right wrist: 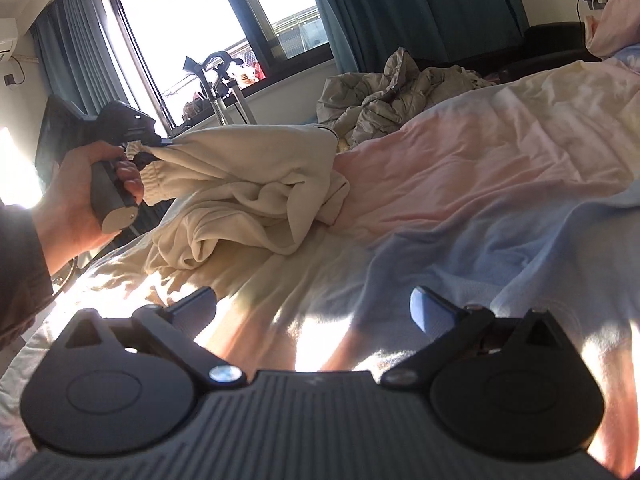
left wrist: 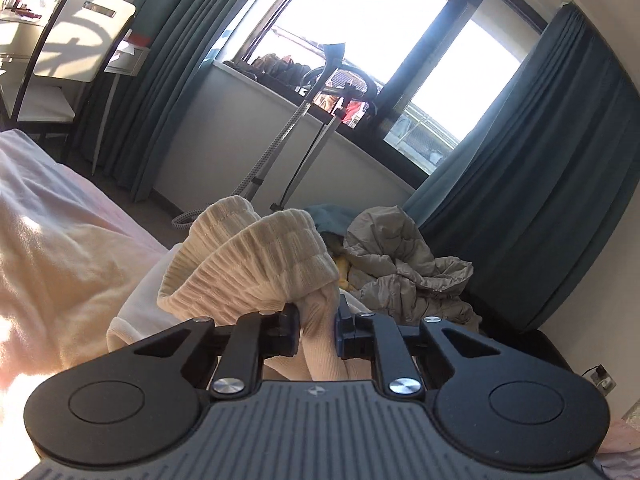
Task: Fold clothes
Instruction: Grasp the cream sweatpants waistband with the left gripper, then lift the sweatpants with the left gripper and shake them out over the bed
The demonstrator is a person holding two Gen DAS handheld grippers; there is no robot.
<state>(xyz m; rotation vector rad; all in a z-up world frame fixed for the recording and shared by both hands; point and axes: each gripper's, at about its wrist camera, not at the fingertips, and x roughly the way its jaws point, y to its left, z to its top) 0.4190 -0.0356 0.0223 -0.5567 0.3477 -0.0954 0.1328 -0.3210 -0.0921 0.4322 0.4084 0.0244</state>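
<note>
A cream garment with ribbed cuffs (left wrist: 260, 264) is bunched between the jaws of my left gripper (left wrist: 316, 328), which is shut on it. In the right wrist view the same garment (right wrist: 248, 184) hangs from the left gripper (right wrist: 160, 145) and trails onto the bed. The left gripper is lifted above the bed's left side. My right gripper (right wrist: 316, 312) is open and empty, low over the pink and blue bedspread (right wrist: 460, 184), to the right of the garment and apart from it.
A crumpled grey puffer jacket (right wrist: 384, 92) lies at the bed's far edge, also seen in the left wrist view (left wrist: 404, 264). A garment steamer stand (left wrist: 280, 136) stands by the window. Teal curtains (left wrist: 540, 184) hang behind. A white chair (left wrist: 72, 52) stands at the left.
</note>
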